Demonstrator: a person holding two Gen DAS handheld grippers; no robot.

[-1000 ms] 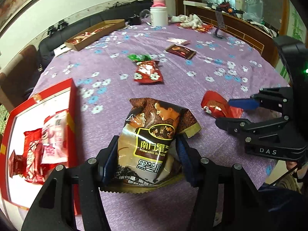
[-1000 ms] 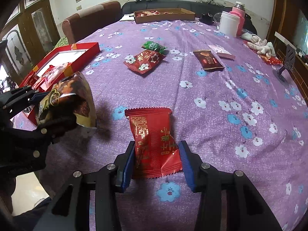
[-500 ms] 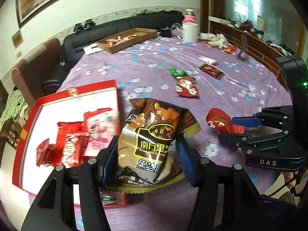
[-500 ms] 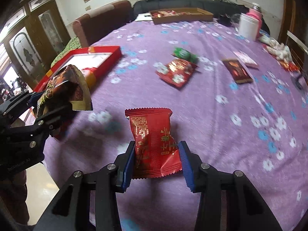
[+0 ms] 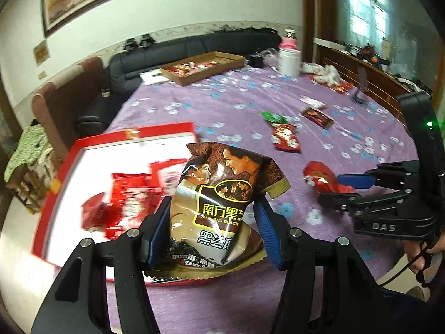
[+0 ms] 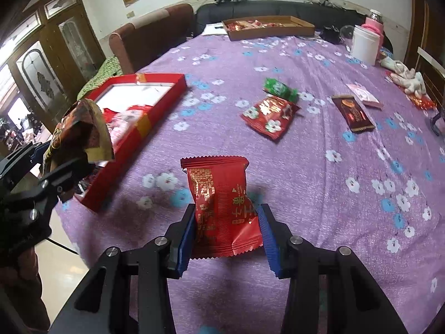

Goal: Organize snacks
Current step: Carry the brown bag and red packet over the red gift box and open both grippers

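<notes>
Snacks: one brown packet (image 5: pixel 219 203), one red packet (image 6: pixel 222 208), each held.

Black grippers (image 5: pixel 212 229) w/ blue ribbed pads (image 6: pixel 267 235), silver screws, "DAS" mark.

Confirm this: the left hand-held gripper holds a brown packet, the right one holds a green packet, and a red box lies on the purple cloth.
One error: the right hand-held gripper holds a red packet, as the right wrist view shows; the green packet lies on the purple cloth. The left hand-held gripper does hold the brown packet, and the red box is there.
</notes>
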